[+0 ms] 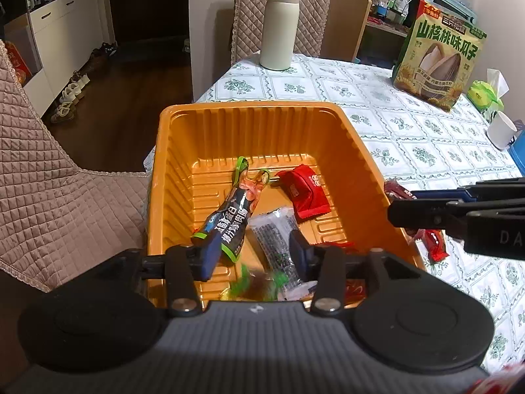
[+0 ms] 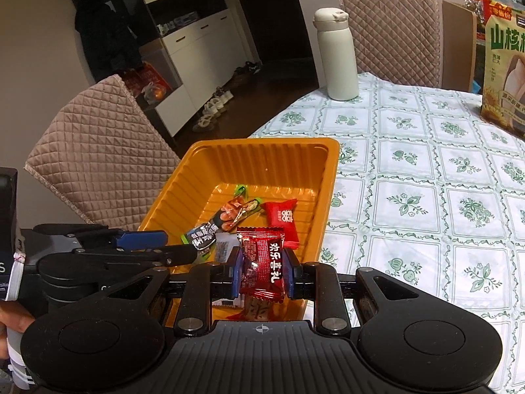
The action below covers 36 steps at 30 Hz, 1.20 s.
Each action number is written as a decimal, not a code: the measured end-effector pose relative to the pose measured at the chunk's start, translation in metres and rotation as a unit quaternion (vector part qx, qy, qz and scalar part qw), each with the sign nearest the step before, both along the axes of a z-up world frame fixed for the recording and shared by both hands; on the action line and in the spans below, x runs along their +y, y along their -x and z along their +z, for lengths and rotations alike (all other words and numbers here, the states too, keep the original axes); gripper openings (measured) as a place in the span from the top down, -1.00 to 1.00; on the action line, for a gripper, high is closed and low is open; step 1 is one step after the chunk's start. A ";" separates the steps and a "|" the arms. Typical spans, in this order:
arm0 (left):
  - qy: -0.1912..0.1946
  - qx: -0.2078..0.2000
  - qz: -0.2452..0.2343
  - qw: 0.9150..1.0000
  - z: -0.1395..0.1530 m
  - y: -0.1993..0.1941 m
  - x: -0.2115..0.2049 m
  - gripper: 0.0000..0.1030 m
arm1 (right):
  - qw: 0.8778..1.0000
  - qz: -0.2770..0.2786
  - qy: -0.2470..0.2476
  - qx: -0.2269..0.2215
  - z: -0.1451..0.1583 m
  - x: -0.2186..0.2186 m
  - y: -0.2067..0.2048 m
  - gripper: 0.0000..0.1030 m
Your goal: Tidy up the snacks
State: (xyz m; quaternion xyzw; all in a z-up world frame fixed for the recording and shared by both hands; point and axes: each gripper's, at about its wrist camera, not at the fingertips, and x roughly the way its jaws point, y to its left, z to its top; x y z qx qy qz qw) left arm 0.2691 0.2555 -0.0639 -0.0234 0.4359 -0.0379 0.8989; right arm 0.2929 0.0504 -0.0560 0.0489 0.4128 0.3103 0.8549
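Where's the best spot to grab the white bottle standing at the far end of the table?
Grip the white bottle around its smooth round body, below the lid. It stands upright on the tablecloth with nothing close beside it, so probably come in level from the near side with the claw open wide.

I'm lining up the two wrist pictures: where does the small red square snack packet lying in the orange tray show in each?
Left wrist view: the small red square snack packet lies right of centre, on the floor of the orange ribbed plastic tray.
Right wrist view: the packet lies just above centre, behind the red candy wrapper held in the right gripper.
Shared landmark: the cream insulated bottle.
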 end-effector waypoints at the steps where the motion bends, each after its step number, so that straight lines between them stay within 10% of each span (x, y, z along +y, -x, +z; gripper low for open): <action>1: 0.000 -0.002 0.001 1.000 0.001 0.000 0.001 0.10 | 1.000 0.000 -0.001 0.000 0.000 0.000 -0.001 0.50; 36: 0.001 -0.006 0.056 0.998 0.022 -0.013 0.020 -0.11 | 1.000 0.010 -0.009 -0.001 -0.006 0.027 -0.033 0.33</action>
